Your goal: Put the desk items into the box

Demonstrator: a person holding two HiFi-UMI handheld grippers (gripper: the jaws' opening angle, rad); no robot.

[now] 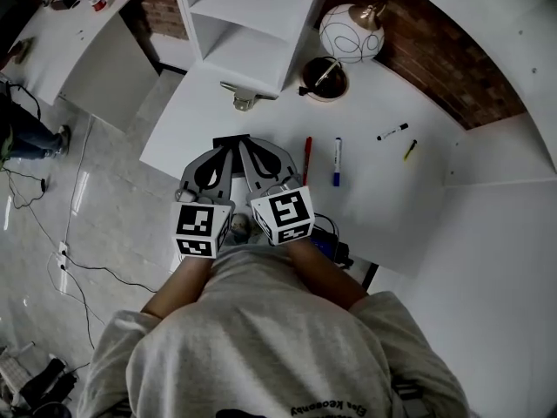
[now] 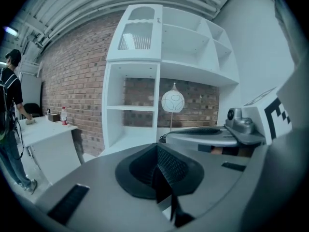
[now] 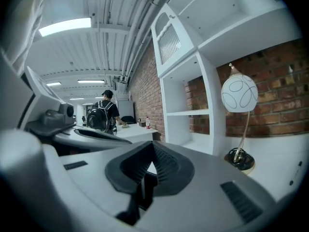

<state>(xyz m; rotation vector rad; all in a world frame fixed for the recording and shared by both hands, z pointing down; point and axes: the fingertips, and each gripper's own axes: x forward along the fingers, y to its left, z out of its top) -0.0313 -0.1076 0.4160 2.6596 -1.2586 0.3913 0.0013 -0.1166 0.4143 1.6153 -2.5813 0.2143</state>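
Left claw [image 1: 228,146] and right claw [image 1: 247,146] side by side above near part of white bench [image 1: 383,207], each pressed together with nothing pinched. Just right of right claw: slim red pen [image 1: 306,160], then blue-and-white marker [image 1: 337,161], both flat on bench. Farther right: black-and-white marker [image 1: 392,131] and short yellow pen [image 1: 409,150]. Ahead of claws: white open shelf unit [image 1: 252,24]. Ahead and right: round dark lamp base [image 1: 324,78] holding coiled cord, beside white globe lamp shade [image 1: 351,33].
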